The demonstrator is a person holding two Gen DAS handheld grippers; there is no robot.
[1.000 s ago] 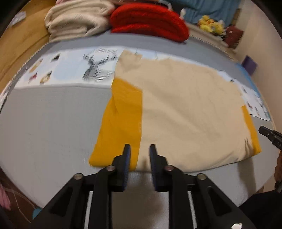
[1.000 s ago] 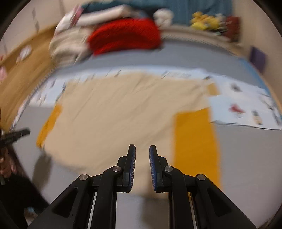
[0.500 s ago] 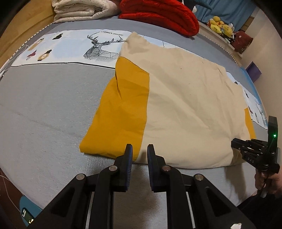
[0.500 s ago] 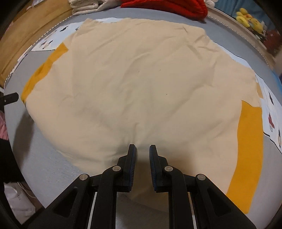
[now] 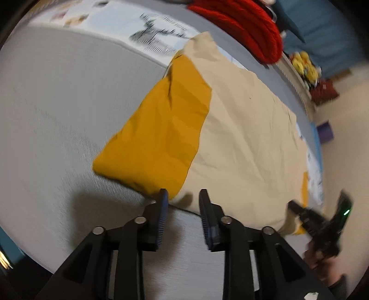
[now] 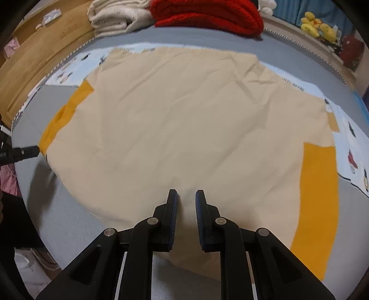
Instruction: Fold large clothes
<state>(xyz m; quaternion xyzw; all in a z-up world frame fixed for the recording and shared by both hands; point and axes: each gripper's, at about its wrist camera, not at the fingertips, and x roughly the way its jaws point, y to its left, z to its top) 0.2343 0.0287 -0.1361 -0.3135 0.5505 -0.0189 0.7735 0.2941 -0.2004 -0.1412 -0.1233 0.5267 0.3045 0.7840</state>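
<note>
The left tool (image 5: 182, 196) is opening, empty, at the shirt's (image 6: 184, 129) near hem to pinch it for folding; the right tool (image 6: 186, 196) hovers over the shirt, narrowly parted, empty.

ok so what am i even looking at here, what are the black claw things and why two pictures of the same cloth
The black claws are hand-held grippers, one in each of a person's hands, each with a wide-angle camera looking along its two fingers. One picture is from the left gripper, the other from the right gripper; each also glimpses the other at its edge. On the grey bed lies a large beige garment with orange sleeves. Folded red and white blankets sit at the far end. Nothing is held: the left jaws are opening at the garment's near edge, and the right jaws stand slightly apart over the beige cloth.
</note>
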